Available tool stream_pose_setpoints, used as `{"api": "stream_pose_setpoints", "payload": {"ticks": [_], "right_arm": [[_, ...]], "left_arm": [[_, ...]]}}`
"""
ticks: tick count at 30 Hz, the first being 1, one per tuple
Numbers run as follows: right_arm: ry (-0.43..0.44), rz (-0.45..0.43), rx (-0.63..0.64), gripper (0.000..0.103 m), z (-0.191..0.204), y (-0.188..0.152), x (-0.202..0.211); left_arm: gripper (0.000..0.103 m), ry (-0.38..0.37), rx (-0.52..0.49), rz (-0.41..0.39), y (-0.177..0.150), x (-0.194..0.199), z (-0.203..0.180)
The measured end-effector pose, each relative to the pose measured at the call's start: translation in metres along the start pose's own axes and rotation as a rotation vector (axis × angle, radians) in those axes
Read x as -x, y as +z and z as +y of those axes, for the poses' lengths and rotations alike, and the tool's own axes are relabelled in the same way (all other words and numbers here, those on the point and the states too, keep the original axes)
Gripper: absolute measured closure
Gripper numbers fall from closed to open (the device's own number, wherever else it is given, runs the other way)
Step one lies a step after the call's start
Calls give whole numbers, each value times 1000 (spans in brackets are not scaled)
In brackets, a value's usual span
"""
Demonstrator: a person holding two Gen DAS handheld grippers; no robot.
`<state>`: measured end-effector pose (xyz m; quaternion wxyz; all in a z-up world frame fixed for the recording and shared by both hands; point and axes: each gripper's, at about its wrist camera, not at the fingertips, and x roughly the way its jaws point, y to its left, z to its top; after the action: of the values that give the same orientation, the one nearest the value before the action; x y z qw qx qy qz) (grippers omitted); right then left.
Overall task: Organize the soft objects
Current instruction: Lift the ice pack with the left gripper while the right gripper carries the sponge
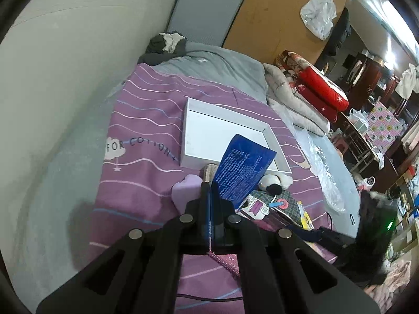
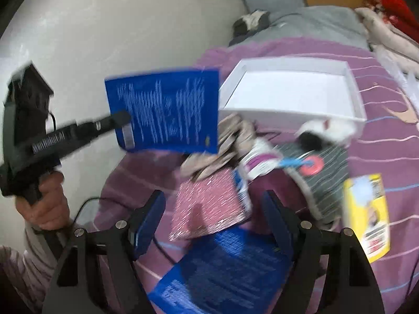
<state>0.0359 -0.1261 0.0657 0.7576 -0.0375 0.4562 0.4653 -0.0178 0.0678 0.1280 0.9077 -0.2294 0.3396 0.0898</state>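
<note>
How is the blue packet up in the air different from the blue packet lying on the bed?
The lifted blue packet is pinched in the left tool and hangs above the bed. The lying blue packet rests flat on the purple sheet between the open right tool's fingers, ungripped. Both are blue with white print.

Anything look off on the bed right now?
The white box is still bare while the soft items sit heaped beside it. The left claw holds a blue packet aloft; the right claw is open.

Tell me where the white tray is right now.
The white tray lies on the purple striped bedspread, in the middle of the left wrist view, just beyond the blue packet held in the left gripper; it looks empty.
</note>
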Motion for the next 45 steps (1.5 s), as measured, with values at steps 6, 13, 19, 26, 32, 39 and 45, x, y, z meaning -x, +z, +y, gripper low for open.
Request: {"api": "stream_pose_setpoints", "payload": {"ticks": [6, 13, 19, 26, 32, 39, 45], "right_arm": [[-128, 69, 187, 22, 31, -9, -41], [-151, 164, 303, 22, 48, -19, -63], [-139, 153, 244, 33, 41, -15, -51], [-60, 114, 134, 58, 21, -3, -12], [5, 43, 2, 91, 3, 15, 29], [34, -22, -101, 91, -26, 24, 52], [45, -61, -195, 91, -50, 40, 56]], "left_arm": [[102, 28, 3, -16, 0, 6, 4], [102, 20, 5, -14, -1, 7, 5], [102, 11, -3, -16, 1, 9, 1], [102, -18, -29, -23, 10, 11, -14], [102, -67, -75, -45, 25, 14, -39], [102, -91, -115, -40, 35, 8, -57], [102, -152, -155, -8, 48, -7, -72]]}}
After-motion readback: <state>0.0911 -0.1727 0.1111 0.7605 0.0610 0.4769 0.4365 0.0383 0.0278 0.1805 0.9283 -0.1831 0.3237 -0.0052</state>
